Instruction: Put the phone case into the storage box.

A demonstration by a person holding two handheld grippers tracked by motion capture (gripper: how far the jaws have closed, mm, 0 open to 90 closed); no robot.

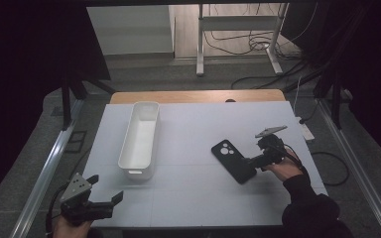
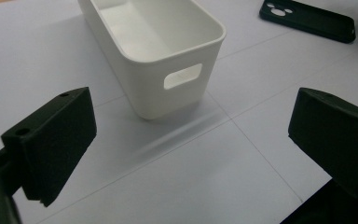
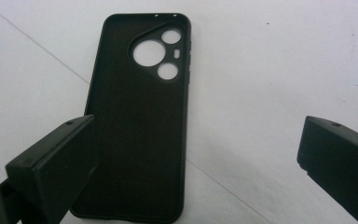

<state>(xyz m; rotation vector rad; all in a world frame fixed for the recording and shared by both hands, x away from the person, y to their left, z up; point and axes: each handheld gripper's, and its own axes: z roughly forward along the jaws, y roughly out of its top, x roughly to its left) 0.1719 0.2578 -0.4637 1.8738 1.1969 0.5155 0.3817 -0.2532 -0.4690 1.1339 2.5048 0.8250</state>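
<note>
Right claw (image 3: 196,154): jaws spread wide, nothing between the pads; a person's hand (image 1: 282,169) carries it, low over the white surface (image 1: 193,193).
Thing in hand: black, soft-looking rubbery phone case (image 3: 137,126) with round camera cut-outs, lying flat, open side up, just ahead of the right claw; its near end reaches beside one jaw, not gripped.
Handling (judgement): light, thin, flexible; likely to bend if pinched mid-span. The raised side rim looks the best hold, jaws across the narrow width near one end.
Risk: flat on the surface, so little edge to catch; may slide.
Left claw (image 2: 191,149): also wide, holding nothing.
Ahead of left claw: long white plastic bin (image 2: 161,51), empty, handle slot facing it; case well beyond.
</note>
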